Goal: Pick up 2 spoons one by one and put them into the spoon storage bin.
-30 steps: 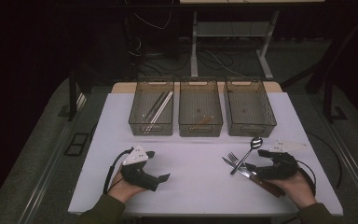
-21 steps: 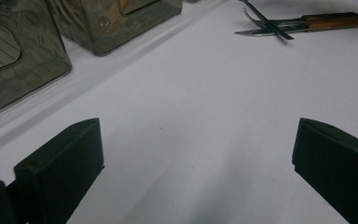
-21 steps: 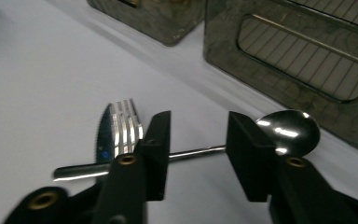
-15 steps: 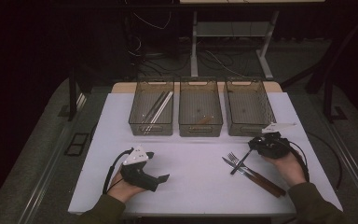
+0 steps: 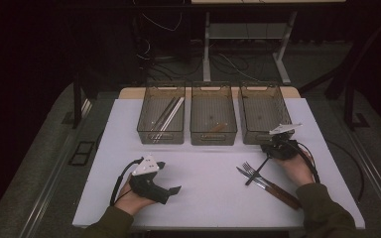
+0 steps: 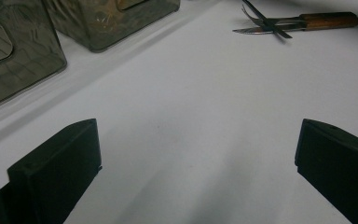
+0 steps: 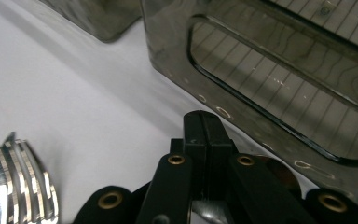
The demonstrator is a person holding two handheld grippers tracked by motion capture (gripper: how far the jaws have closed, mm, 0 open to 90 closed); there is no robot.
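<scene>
Counter (image 5: 208,193): broad bare stretch between the two hands, passable. Back edge blocked by three bins (image 5: 213,119) in a row, narrow gaps between them. Right front: fork (image 5: 252,170) and knife (image 5: 270,187) lying crossed, just beside the right claw (image 5: 273,148).

Materials and finishes on the table

A matt white table top (image 5: 213,193) is seen, smooth throughout. The three bins (image 5: 214,115) are made of smoky translucent plastic, glossy. The fork (image 7: 23,175) is of polished, mirror-bright metal; the knife (image 6: 303,24) is given a brown wooden handle and a dull steel blade. The right gripper (image 7: 204,140) is formed of matt black plastic, brass-coloured rivets set in.
</scene>
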